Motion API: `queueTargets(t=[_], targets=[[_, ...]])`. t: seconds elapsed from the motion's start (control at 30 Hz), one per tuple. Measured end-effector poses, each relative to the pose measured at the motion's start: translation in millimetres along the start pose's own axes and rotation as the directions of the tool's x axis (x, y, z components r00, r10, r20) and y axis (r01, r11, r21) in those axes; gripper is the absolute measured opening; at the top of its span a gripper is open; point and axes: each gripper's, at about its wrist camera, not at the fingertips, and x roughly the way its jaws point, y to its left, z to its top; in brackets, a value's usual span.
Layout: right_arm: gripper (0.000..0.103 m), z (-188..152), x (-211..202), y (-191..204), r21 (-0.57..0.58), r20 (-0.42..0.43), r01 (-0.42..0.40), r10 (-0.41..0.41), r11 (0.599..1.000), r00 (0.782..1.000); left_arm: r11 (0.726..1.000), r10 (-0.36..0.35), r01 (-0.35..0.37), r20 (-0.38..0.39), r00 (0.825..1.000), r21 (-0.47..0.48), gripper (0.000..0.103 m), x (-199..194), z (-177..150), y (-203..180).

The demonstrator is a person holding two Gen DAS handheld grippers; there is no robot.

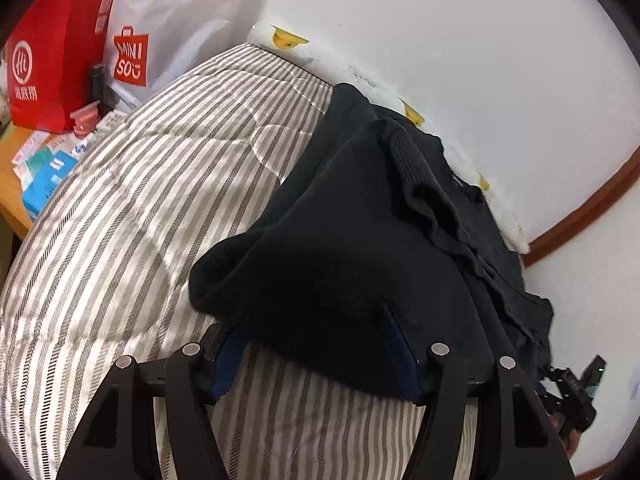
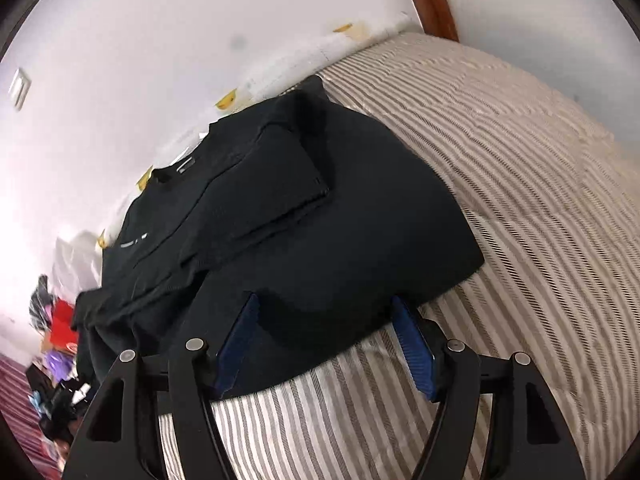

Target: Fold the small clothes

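Apparently level, both claws (image 1: 316, 344) (image 2: 326, 344) agape over garment (image 2: 280, 216)

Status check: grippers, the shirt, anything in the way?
Left gripper open, shirt hem draped between its fingers. Right gripper open, at the other hem corner. Shirt partly folded on striped bed. Nothing blocking.

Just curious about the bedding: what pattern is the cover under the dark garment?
The bed cover has grey and cream stripes, clearest in the right wrist view.
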Motion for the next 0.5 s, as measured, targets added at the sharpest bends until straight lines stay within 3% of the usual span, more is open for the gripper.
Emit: queueTargets(t=[0.1,0.13,0.2,0.23,0.27,0.37,0.5], targets=[[0.071,2.7,4.5,6.9,-0.004,0.033,0.016,-0.016,1.000,0.999,0.997,0.068,-0.068,0.004,0.998,0.024,0.056,5.0,2.1,-12.2],[0.067,3.2,5.9,9.4,-0.013,0.040,0.029,-0.029,0.999,0.999,0.996,0.082,-0.082,0.000,0.997,0.035,0.043,7.6,1.2,-17.1],[0.040,4.0,8.0,14.8,-0.055,0.044,0.093,-0.091,0.994,0.995,0.997,0.073,-0.073,-0.010,0.997,0.037,0.029,10.2,-0.3,-19.9],[0.014,4.4,9.0,18.0,-0.098,0.034,0.112,-0.109,0.989,0.993,0.997,0.069,-0.069,-0.006,0.998,0.047,0.022,9.8,-1.6,-22.6],[0.008,5.0,8.1,18.7,-0.117,0.016,0.079,-0.078,0.990,0.997,0.995,0.080,-0.080,-0.001,0.997,0.062,0.018,9.0,-2.0,-24.8],[0.006,7.1,-1.8,16.8,-0.117,0.025,0.068,-0.066,0.991,0.998,0.993,0.083,-0.083,0.011,0.997,0.079,0.012,2.4,-5.1,-27.2],[0.006,1.4,-20.0,21.3,-0.143,0.067,0.078,-0.069,0.987,0.995,0.997,0.042,-0.043,0.011,0.999,0.062,0.010,-10.9,-8.6,-21.2]])
